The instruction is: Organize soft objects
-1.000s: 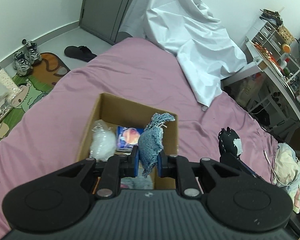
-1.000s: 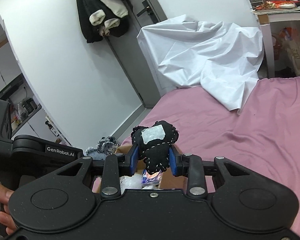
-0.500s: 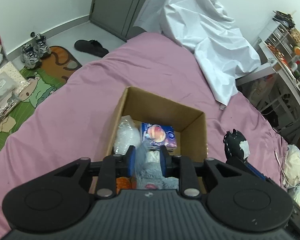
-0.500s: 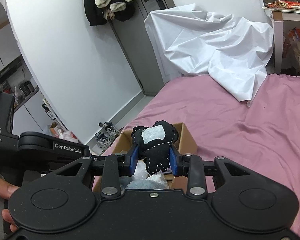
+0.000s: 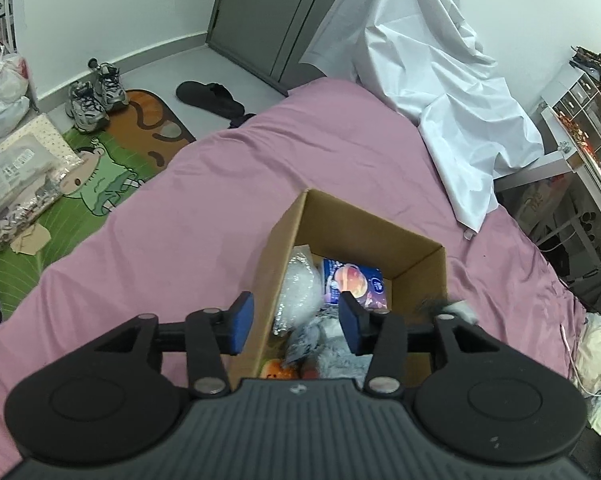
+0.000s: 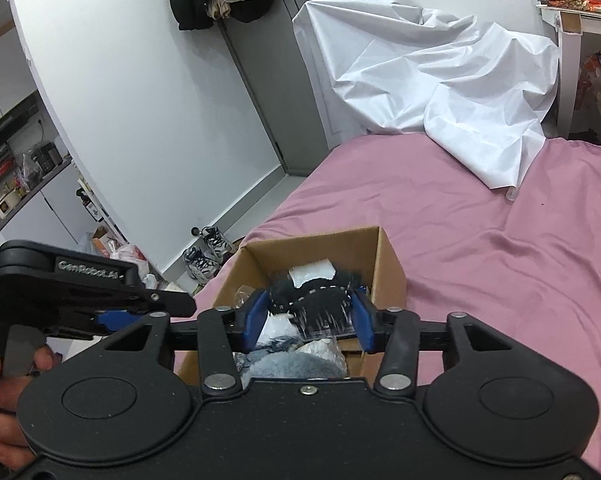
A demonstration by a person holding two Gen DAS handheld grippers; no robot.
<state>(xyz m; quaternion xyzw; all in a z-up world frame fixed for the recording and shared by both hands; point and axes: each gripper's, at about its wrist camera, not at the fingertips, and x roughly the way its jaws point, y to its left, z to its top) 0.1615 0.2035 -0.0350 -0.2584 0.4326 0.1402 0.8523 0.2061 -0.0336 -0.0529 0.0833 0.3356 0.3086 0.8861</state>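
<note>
An open cardboard box (image 5: 364, 224) sits on the pink bed; it also shows in the right wrist view (image 6: 316, 240). My left gripper (image 5: 296, 318) is open and empty above the box's left wall. Below it lies the blue-grey fabric toy (image 5: 332, 344) on a clear plastic bag (image 5: 298, 292), a blue packet (image 5: 354, 284) and an orange toy (image 5: 276, 369). My right gripper (image 6: 306, 318) is open over the box. The black stitched toy with a white patch (image 6: 314, 294) is blurred between its fingers, apparently dropping. The left gripper (image 6: 120, 316) shows at left.
A white sheet (image 5: 432, 80) drapes over the bed's far end. Shoes (image 5: 94, 98), a slipper (image 5: 210, 96) and a green cartoon mat (image 5: 100, 176) lie on the floor at left. A desk with shelves (image 5: 580, 128) stands at right. Crumpled cloth (image 5: 596, 356) lies at the bed's right edge.
My left gripper opened and the blue-grey toy fell into the box. My right gripper moved over the box and opened wider; the black toy is slipping down.
</note>
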